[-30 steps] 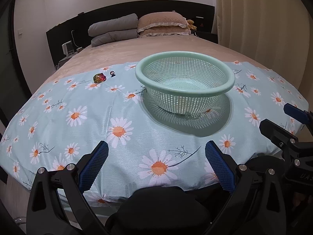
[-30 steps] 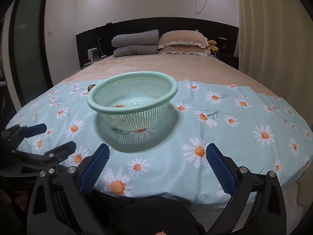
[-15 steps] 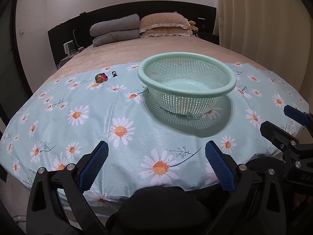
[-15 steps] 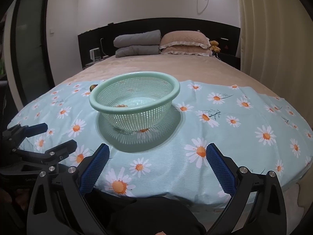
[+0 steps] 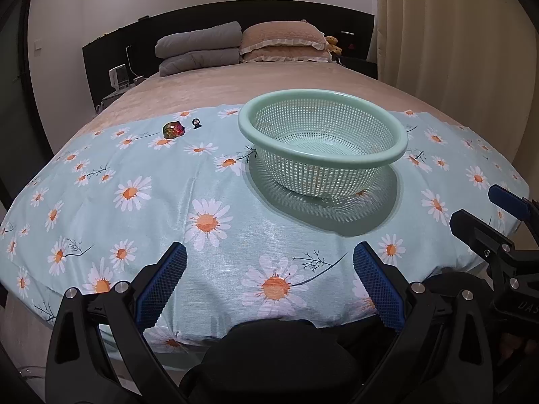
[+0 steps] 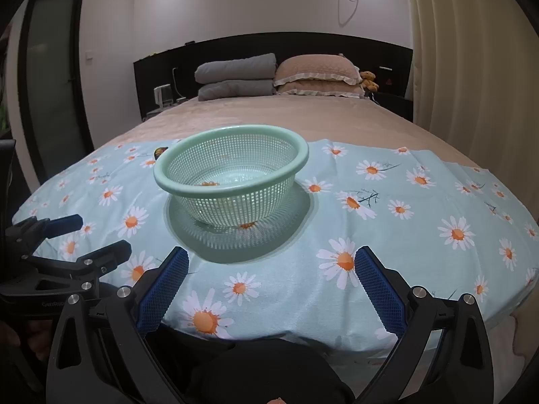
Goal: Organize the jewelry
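A mint-green perforated basket (image 5: 402, 139) stands on a daisy-print cloth (image 5: 161, 208) on the bed; it also shows in the right wrist view (image 6: 161, 178). A red-green jewel piece (image 5: 173, 129) and a small dark ring-like piece (image 5: 196, 123) lie on the cloth far left of the basket. In the right wrist view the jewel piece (image 6: 160, 151) peeks out behind the basket's left rim. My left gripper (image 5: 269, 279) is open and empty at the cloth's near edge. My right gripper (image 6: 271, 277) is open and empty, also at the near edge, right of the left one.
Grey folded quilts (image 5: 198, 52) and tan pillows (image 5: 283, 40) lie at the headboard. A curtain (image 5: 454, 33) hangs on the right. The right gripper shows at the left view's right edge (image 5: 488, 235); the left gripper shows at the right view's left edge (image 6: 67, 249).
Both views have drifted slightly closer to the bed and basket. Both grippers stay open and empty. The jewelry and basket have not moved.
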The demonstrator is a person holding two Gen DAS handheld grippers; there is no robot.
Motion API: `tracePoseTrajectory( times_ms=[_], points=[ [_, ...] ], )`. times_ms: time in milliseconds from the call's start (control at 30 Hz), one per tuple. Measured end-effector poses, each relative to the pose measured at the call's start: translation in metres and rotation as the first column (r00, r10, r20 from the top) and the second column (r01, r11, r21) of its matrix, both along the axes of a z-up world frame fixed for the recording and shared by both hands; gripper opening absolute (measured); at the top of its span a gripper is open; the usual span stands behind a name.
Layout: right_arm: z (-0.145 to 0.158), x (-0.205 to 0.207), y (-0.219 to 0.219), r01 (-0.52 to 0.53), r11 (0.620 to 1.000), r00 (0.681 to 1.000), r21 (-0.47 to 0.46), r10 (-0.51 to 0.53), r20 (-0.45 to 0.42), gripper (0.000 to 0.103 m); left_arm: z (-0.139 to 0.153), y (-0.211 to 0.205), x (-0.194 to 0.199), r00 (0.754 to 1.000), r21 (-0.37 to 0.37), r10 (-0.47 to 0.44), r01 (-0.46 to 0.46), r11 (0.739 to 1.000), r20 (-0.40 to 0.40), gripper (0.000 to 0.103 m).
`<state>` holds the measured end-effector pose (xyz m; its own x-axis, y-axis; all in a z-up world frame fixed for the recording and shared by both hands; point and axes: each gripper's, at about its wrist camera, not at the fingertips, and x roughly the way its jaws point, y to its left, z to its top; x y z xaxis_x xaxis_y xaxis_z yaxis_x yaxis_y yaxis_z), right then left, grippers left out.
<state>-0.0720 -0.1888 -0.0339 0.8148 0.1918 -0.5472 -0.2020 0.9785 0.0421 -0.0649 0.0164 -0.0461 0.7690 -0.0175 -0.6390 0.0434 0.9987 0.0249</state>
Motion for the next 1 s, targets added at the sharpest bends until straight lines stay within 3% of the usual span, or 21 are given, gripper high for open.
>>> tracePoseTrajectory(
  times_ms=[1000],
  points=[
    [-0.0016,0.0027,0.0016,-0.010,1.000,1.000,-0.001,0.010,-0.020,0.095,-0.0004,0.0000,0.0008,1.000,0.008,0.012,-0.012,1.000,-0.005,0.097]
  ],
)
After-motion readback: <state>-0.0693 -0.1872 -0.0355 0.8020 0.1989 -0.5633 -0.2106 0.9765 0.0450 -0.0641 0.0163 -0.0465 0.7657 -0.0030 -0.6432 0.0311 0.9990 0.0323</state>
